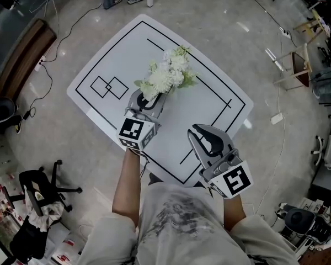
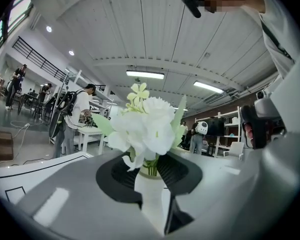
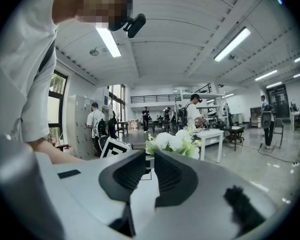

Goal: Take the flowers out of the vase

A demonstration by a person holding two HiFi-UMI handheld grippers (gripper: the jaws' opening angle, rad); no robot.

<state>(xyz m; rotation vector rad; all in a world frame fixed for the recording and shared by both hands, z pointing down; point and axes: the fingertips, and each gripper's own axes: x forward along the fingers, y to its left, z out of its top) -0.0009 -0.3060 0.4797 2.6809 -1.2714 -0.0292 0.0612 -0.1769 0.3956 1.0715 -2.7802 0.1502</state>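
Got left tongs (image 2: pixel 150 175) level, clamped on vase (image 2: pixel 151 196) at desk (image 1: pixel 209 106) centre, right tongs (image 3: pixel 150 170) barely parted, empty, by near edge; vase only seen from left gripper view.

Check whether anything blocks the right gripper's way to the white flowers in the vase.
Nothing visible does. Only a bare stretch of the white, black-lined table lies between the right gripper and the white flowers with green leaves. The left gripper is shut on the slim white vase beneath them, off to the side of that path.
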